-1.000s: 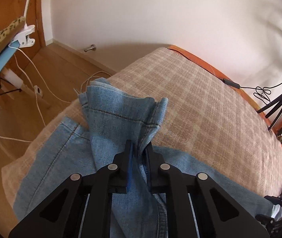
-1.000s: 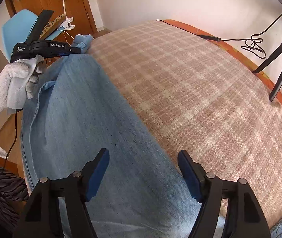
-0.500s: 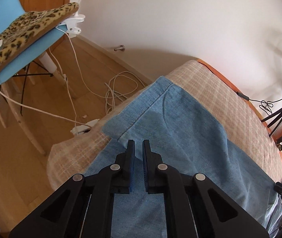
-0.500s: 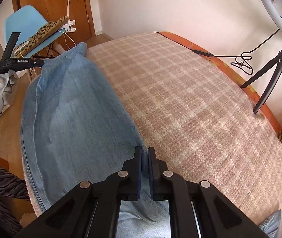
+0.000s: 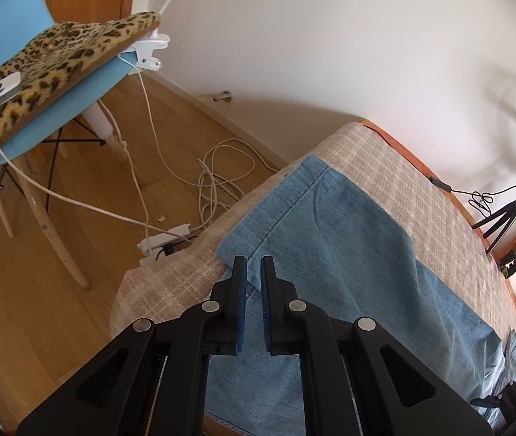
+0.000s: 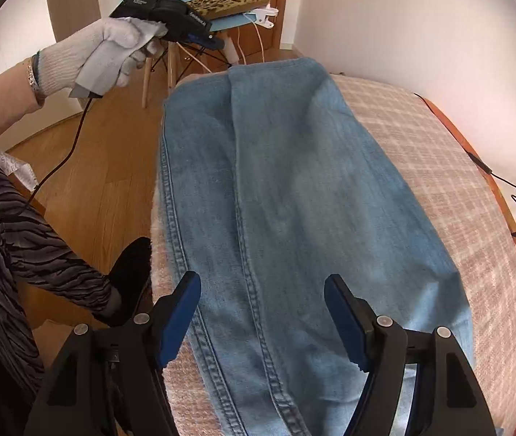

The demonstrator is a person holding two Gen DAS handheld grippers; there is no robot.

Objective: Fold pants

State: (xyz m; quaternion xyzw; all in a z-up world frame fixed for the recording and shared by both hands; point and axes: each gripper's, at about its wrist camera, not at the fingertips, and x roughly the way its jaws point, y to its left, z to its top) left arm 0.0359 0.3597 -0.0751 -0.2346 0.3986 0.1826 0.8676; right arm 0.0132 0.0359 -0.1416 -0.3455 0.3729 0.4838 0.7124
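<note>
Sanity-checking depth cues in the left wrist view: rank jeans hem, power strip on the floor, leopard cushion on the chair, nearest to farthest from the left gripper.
From the left gripper:
1. Jeans hem, just ahead of the fingertips, on the bed.
2. Power strip, ahead-left, down on the floor beside the bed.
3. Leopard cushion, far upper left, on the blue chair.

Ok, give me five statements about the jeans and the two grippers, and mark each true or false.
1. The jeans lie flat on the checked bedcover. True.
2. The right gripper has its jaws shut. False: they are wide apart over the denim.
3. The left gripper clamps a bunch of denim. False: its jaws stand narrow with nothing between them.
4. A leopard-print cushion sits on the blue chair. True.
5. The jeans hang off the chair. False: they lie on the bed.
</note>
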